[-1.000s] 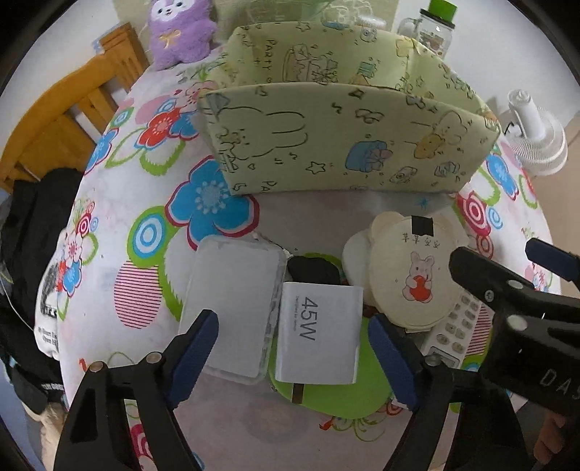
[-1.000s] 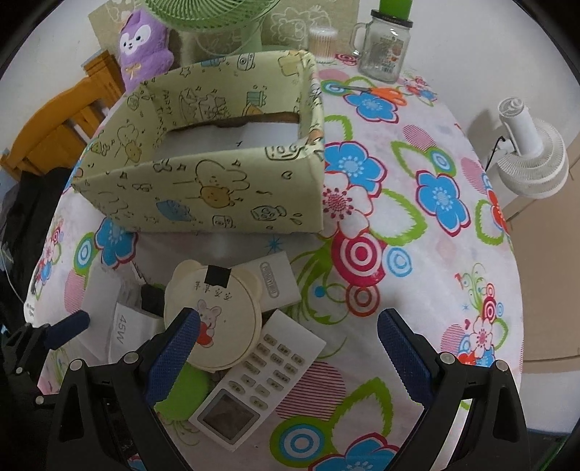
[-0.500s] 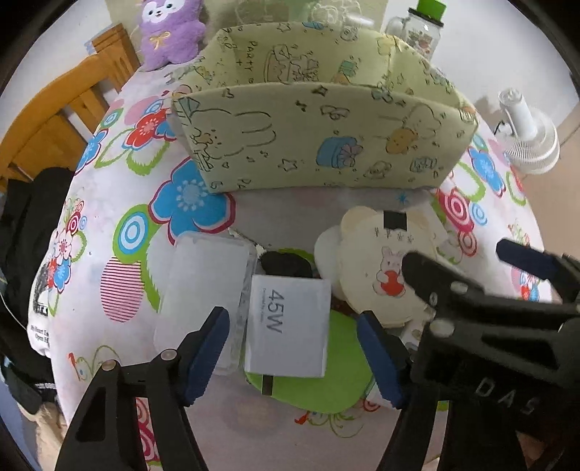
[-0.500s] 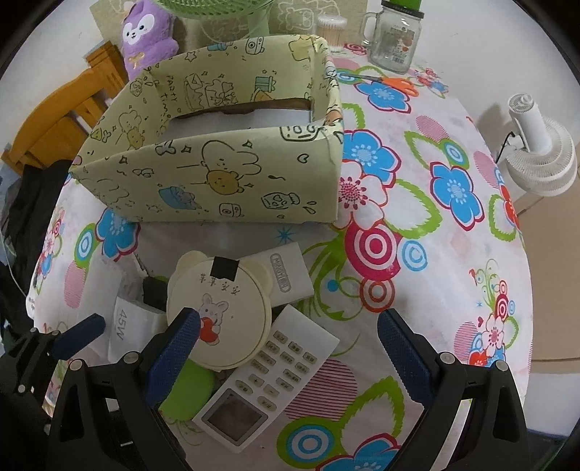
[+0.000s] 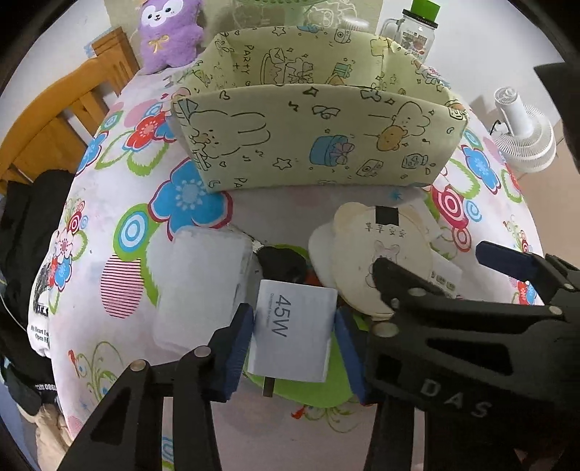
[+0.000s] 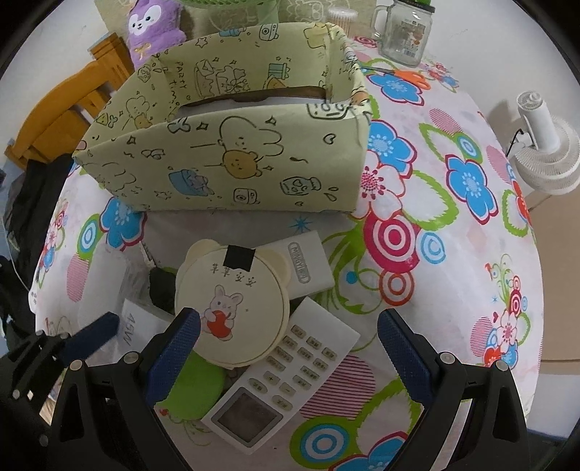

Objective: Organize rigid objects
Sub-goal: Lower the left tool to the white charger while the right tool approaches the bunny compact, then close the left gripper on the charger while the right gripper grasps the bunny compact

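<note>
Just in front of the box [image 5: 319,137], on the flowered surface [image 6: 453,261], lies a heap of small things, and both claws hang over it pointing steeply down. Nearest the box sits a round cream case [image 6: 232,311] with bear ears and a rabbit picture, overlapping a white remote [image 6: 286,376] with a small screen and a white slab [image 6: 308,261] with a printed label. Further from the box than the case, a white charger [image 5: 293,333] marked 45W lies on a green disc [image 5: 308,391], with a frosted plastic case [image 5: 206,286] just beside it on the left and a black lump [image 5: 282,261] between charger and box. The left claw [image 5: 293,347] has just been closing; its blue pads now press on both sides of the charger, clamped on it. The right claw [image 6: 290,355] stands wide apart, holding nothing, one pad over the edge of the cream case, the other over bare cloth, with the remote between them. Behind the box stand a purple plush [image 5: 170,32] and a glass jar [image 6: 402,32] with a green lid. A white fan [image 6: 547,152] stands off the surface, to the right of the box.
</note>
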`<state>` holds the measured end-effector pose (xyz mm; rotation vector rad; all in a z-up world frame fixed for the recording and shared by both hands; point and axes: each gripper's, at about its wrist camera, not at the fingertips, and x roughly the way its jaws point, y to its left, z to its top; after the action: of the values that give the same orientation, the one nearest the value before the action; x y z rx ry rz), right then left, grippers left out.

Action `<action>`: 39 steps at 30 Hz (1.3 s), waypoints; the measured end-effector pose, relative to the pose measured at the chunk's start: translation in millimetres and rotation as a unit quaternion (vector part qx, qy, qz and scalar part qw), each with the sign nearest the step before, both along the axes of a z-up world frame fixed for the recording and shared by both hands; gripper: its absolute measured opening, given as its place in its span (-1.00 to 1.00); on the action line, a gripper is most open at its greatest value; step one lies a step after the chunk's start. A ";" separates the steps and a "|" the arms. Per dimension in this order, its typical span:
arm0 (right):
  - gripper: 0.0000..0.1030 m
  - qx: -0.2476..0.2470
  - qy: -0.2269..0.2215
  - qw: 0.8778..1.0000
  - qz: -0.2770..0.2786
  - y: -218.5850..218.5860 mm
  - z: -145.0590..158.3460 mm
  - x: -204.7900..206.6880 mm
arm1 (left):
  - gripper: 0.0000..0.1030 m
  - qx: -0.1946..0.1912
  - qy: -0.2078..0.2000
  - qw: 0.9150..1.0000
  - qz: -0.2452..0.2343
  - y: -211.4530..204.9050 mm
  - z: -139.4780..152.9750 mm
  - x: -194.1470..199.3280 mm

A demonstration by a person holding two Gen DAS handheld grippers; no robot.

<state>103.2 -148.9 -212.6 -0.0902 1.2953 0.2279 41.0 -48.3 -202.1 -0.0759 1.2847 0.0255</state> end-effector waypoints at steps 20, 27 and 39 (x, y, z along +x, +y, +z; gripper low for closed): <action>0.89 0.002 0.002 0.998 0.065 32.4 -15.1 8.1 | -0.04 -0.049 0.031 0.997 0.048 1.3 -16.9 -3.7; 0.51 -0.008 -0.007 0.998 0.068 33.4 -15.0 13.1 | -0.05 -0.045 0.032 0.997 0.046 7.3 -16.8 5.1; 0.51 -0.001 -0.015 0.999 0.036 9.7 3.5 7.2 | -0.05 -0.038 0.019 0.999 0.020 13.7 -0.1 32.4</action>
<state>110.4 -139.2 -209.1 -0.1427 1.2630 0.2860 73.4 -34.6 -202.2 -0.1662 1.3221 0.0126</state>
